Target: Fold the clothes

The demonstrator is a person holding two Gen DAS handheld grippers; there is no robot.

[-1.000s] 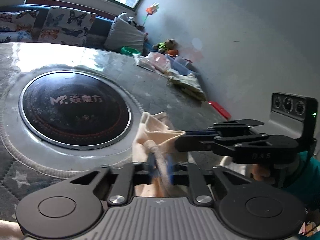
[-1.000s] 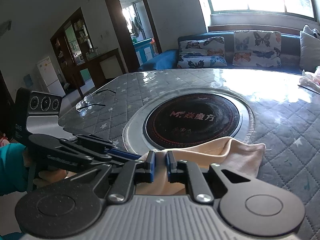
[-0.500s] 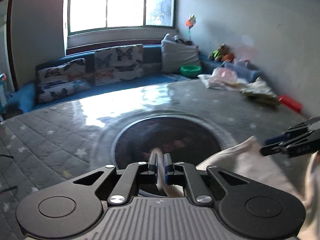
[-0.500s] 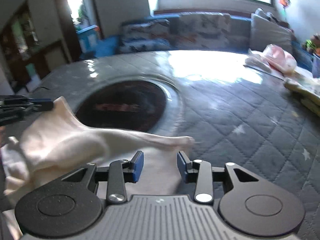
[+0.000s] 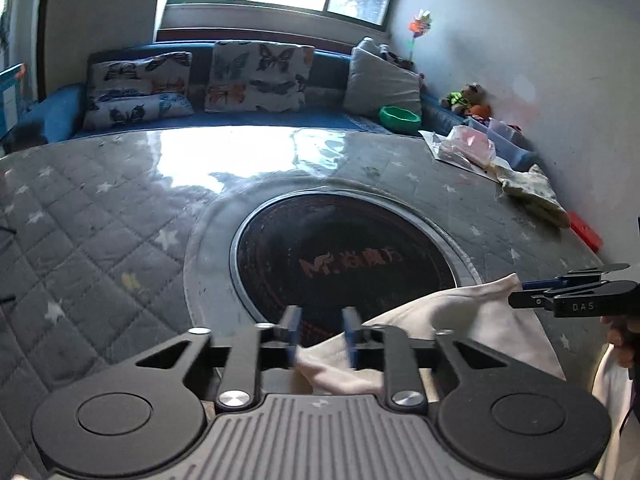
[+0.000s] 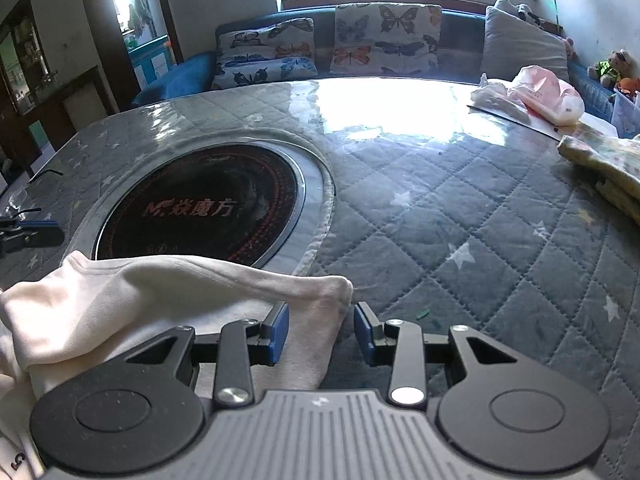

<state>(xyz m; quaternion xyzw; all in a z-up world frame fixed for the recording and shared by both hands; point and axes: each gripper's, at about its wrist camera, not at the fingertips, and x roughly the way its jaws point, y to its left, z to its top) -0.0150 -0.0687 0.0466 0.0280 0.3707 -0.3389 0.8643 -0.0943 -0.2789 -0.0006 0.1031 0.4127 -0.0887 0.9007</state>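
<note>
Now we are laying the cloth (image 6: 168,300) on the surface (image 6: 460,240), its long axis running between both tongs. Left tongs (image 5: 320,334) have just been opening, one corner lying loose between them; right tongs (image 6: 320,334) are standing open around the other corner. Only the right view is showing that corner's rounded end.

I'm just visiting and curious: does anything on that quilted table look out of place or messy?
The cream cloth garment lies rumpled, its edge draped over the round black cooktop set into the grey quilted table. A pink plastic bag sits at the far corner.
</note>
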